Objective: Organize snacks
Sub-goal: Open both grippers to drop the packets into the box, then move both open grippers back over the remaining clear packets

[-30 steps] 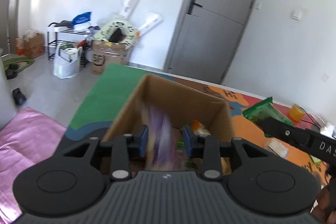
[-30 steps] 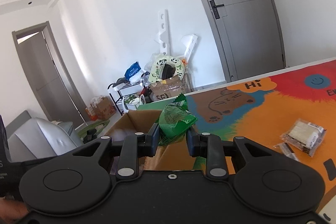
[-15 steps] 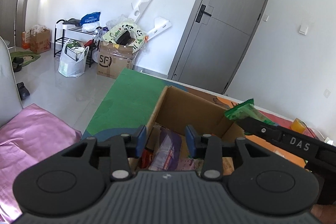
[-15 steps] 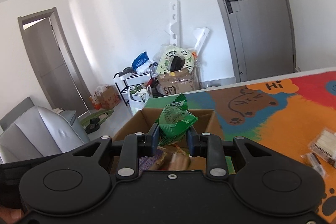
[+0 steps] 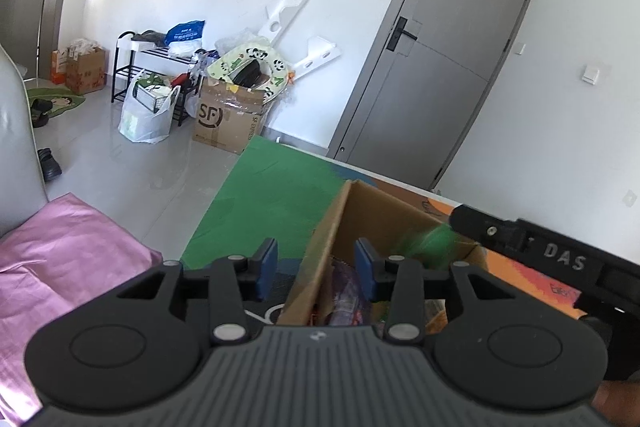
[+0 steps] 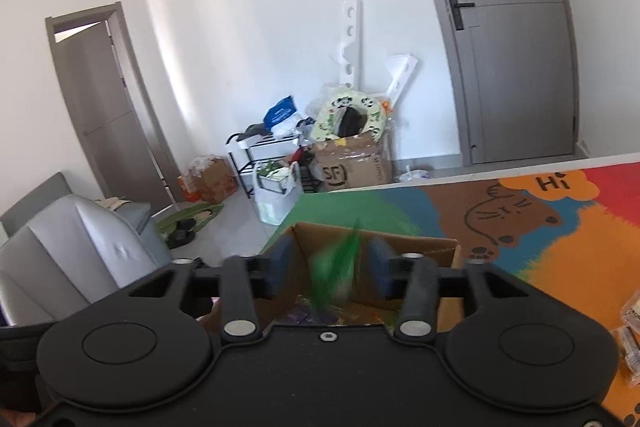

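An open cardboard box (image 5: 340, 223) with several snack packets inside stands on the colourful play mat; it also shows in the right wrist view (image 6: 416, 247). My right gripper (image 6: 328, 269) is open above the box, and a green snack packet (image 6: 334, 273), blurred, drops loose between its fingers into the box. In the left wrist view the same green packet (image 5: 430, 241) shows blurred at the tip of the right gripper's finger (image 5: 520, 243). My left gripper (image 5: 316, 267) is open and empty, straddling the box's left wall.
The play mat (image 6: 560, 227) stretches to the right, with wrapped snacks (image 6: 632, 319) at its right edge. A grey sofa with a pink cloth (image 5: 60, 259) lies to the left. Boxes, bags and a rack (image 5: 224, 107) stand by the far wall near a grey door.
My right gripper moved over the box and opened, letting go of the green packet, which is falling. My left gripper released a purple packet into the box and shifted left.
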